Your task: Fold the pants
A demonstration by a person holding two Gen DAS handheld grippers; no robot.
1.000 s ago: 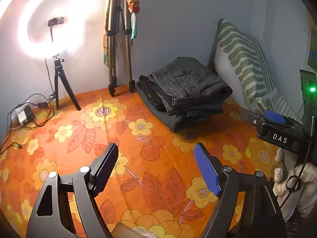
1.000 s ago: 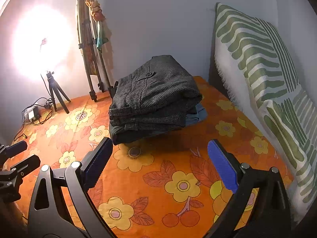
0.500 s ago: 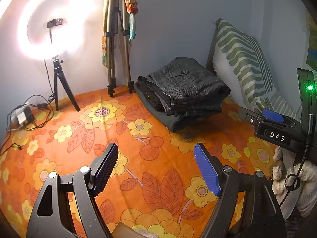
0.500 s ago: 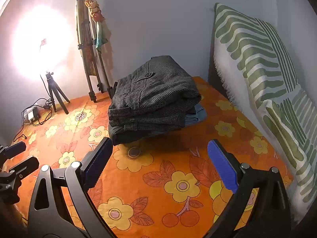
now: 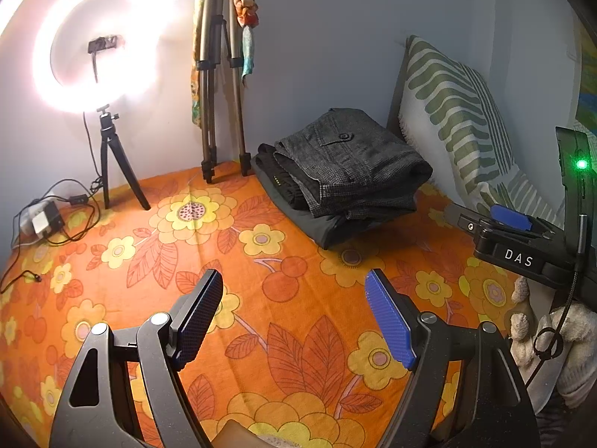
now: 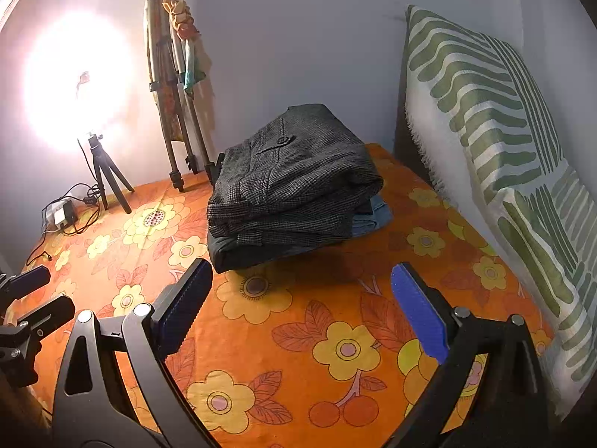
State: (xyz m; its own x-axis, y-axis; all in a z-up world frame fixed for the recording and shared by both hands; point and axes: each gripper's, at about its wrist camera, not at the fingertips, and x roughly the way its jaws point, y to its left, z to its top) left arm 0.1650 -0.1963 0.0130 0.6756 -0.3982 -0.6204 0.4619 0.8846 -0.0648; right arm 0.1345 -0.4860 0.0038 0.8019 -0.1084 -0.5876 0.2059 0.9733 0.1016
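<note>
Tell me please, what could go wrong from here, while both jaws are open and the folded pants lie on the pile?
1. The grey checked pants top a stack of folded clothes with uneven edges; a push from the right gripper might topple it.
2. The tall tripod stands right beside the stack, so a wide sweep could knock it.
3. Loose cables lie on the floral bedsheet near the ring light; the left gripper might snag them.
</note>
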